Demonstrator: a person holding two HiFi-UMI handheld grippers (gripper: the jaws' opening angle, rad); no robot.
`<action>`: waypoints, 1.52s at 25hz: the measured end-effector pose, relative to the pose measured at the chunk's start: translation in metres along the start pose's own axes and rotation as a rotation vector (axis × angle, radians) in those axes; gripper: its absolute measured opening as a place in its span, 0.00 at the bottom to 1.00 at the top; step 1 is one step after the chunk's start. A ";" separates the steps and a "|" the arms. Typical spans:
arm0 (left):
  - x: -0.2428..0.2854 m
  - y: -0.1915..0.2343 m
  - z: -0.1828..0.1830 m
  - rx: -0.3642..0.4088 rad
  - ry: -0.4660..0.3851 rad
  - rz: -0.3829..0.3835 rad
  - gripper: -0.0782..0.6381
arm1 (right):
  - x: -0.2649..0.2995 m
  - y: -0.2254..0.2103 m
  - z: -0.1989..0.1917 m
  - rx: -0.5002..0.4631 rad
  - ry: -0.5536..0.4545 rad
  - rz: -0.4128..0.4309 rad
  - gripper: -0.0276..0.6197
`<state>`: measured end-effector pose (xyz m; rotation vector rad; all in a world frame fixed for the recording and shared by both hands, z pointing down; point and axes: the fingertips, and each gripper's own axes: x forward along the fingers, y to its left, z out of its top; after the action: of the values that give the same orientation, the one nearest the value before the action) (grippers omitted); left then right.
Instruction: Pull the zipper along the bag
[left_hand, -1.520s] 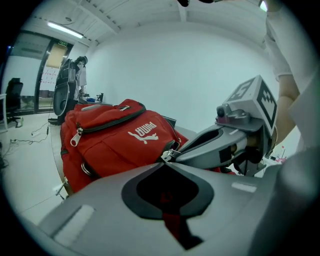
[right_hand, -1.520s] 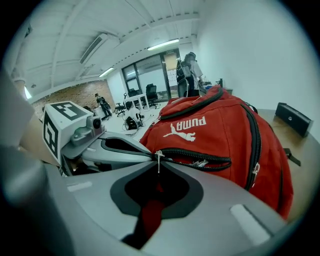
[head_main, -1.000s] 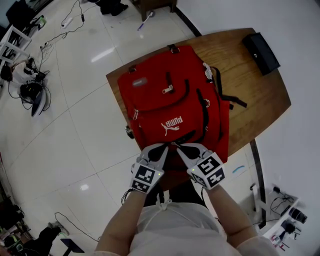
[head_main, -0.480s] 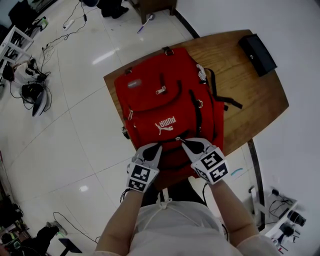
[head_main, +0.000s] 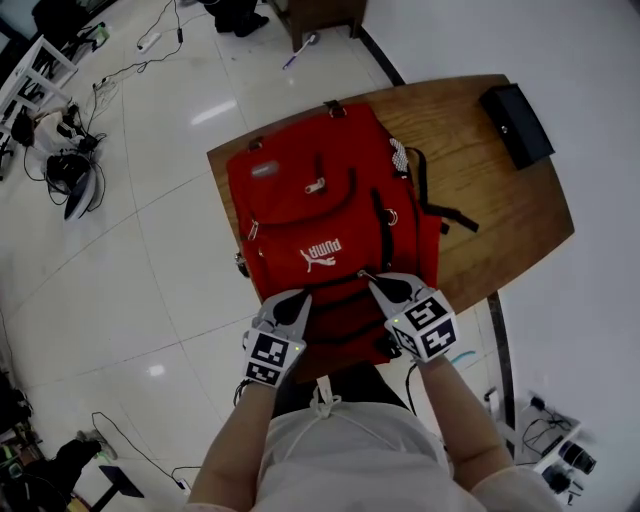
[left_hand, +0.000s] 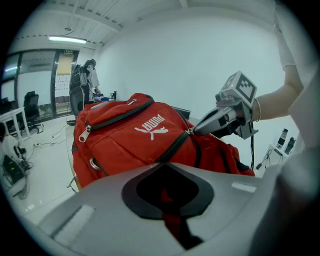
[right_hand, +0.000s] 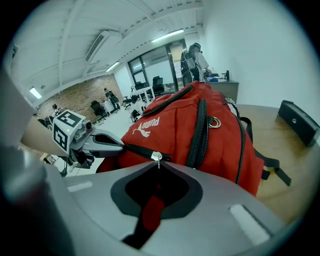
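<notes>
Backpack (head_main: 320, 230) on table (head_main: 500, 215), case (head_main: 515, 125) at table's far right corner, left gripper (head_main: 298, 298) and right gripper (head_main: 366, 278) on backpack's near end

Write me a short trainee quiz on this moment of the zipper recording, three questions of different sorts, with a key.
1. True or false: the red backpack hangs from a wall hook.
2. Multiple choice: what is the right hand-held gripper shut on? A) a water bottle; B) the silver zipper pull; C) a pen.
3. Short answer: what else lies on the wooden table, apart from the backpack, at the far right corner?

Key
1. False: it lies flat on the table.
2. B.
3. The black case.
</notes>
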<state>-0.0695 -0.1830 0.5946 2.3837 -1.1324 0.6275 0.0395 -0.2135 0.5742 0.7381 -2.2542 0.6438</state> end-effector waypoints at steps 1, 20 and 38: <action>0.000 0.000 0.000 0.005 0.000 0.014 0.12 | 0.000 -0.002 0.000 -0.012 0.006 0.002 0.06; -0.006 0.006 0.002 -0.073 -0.001 0.091 0.12 | -0.001 -0.008 0.003 -0.109 0.037 0.015 0.07; -0.132 -0.085 0.113 -0.125 -0.439 0.097 0.12 | -0.091 0.068 0.045 -0.252 -0.340 0.067 0.05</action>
<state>-0.0526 -0.1160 0.4139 2.4325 -1.4239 0.0519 0.0310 -0.1632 0.4630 0.6889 -2.6180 0.2687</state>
